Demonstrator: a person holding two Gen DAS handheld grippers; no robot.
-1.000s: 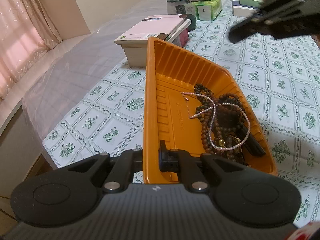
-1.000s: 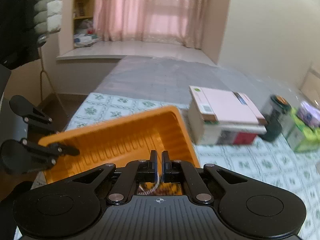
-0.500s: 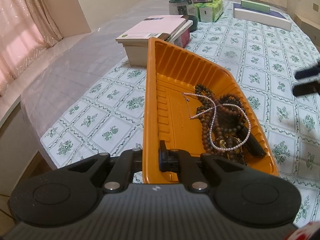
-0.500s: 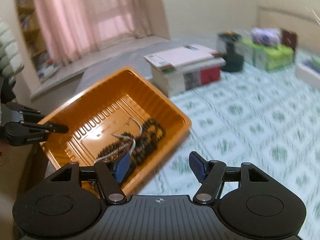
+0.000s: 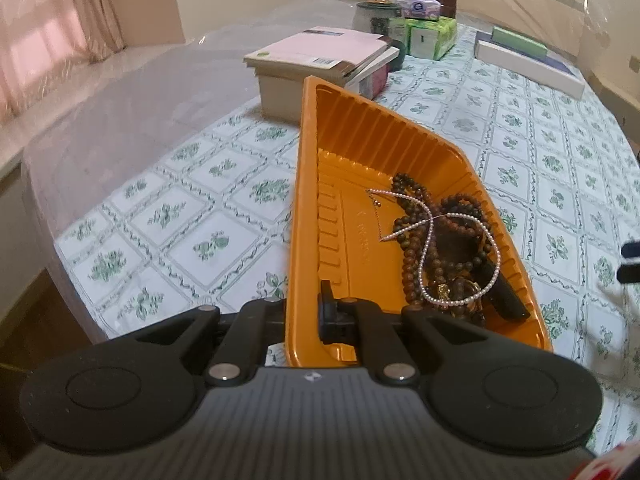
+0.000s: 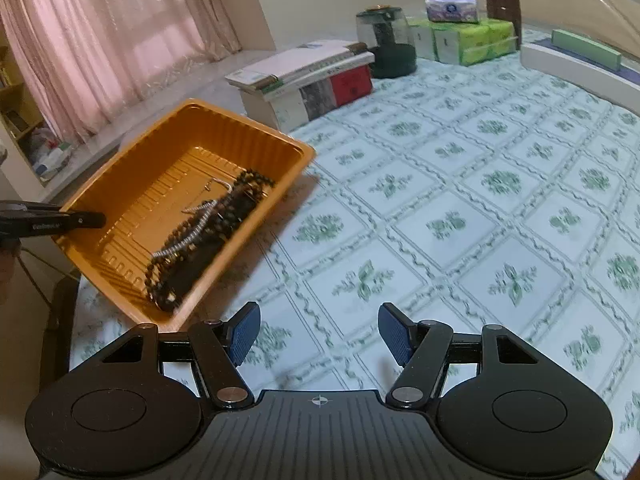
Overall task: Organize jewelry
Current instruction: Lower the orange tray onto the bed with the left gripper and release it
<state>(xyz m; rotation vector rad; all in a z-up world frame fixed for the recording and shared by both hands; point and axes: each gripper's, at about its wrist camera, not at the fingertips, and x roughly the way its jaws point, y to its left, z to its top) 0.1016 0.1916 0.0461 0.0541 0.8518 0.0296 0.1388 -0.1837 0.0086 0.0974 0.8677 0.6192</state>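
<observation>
An orange plastic tray (image 5: 344,128) is tilted, with one long side raised. My left gripper (image 5: 306,312) is shut on its near rim. In the tray lie brown bead strands (image 5: 412,248), a pearl necklace (image 5: 460,258) and a dark object (image 5: 504,296), piled at the low side. In the right wrist view the tray (image 6: 248,132) sits left, with the left gripper (image 6: 80,220) on its rim and the beads (image 6: 208,232) inside. My right gripper (image 6: 318,334) is open and empty above the tablecloth, right of the tray.
A stack of books on a box (image 5: 320,60) stands just behind the tray. Further back are a dark jar (image 6: 384,40), green tissue packs (image 6: 468,40) and a tissue box (image 6: 452,6). A long white box (image 5: 528,66) lies at the back right. The floral tablecloth (image 6: 480,200) spreads right.
My right gripper has opened, let go of the necklace over the tray, and drawn back to the right and lower. The left gripper and tray have held still.
</observation>
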